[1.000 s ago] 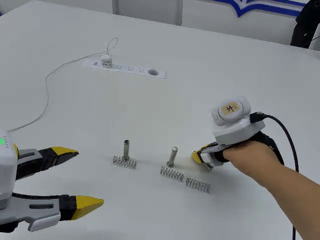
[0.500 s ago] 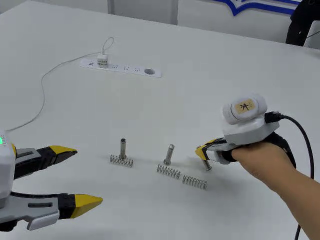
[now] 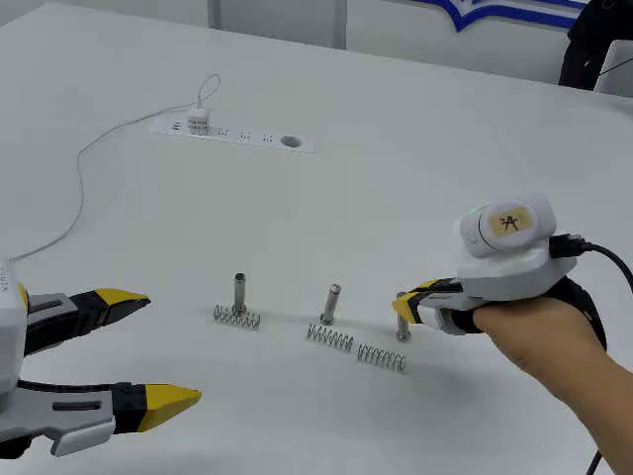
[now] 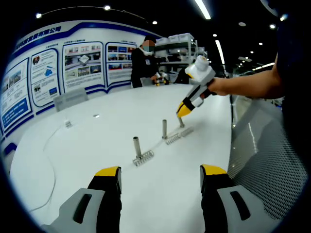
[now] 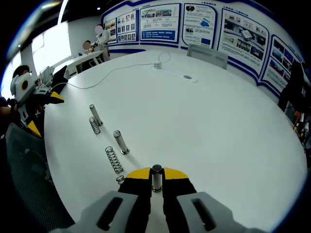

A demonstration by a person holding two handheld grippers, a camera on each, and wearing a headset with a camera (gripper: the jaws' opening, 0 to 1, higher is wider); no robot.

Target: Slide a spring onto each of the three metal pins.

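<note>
The left gripper (image 3: 170, 348) is nearest, released, jaws wide apart. On the white table (image 3: 415, 178), one spring (image 3: 237, 317) lies at the left pin's (image 3: 238, 293) foot. Two more springs (image 3: 330, 338) (image 3: 382, 357) lie before the middle pin (image 3: 331, 304). The right gripper (image 3: 401, 305) is clenched on the third pin (image 3: 403, 329). Beyond lie a power strip (image 3: 237, 136) and its cable (image 3: 84, 178).

In the right gripper view the right gripper (image 5: 156, 175) hides the lower part of the pin (image 5: 156, 180) between its tips and most of the spring (image 5: 120, 179) beside them, while the head view's edge cuts off the body of the left gripper (image 3: 163, 347).
</note>
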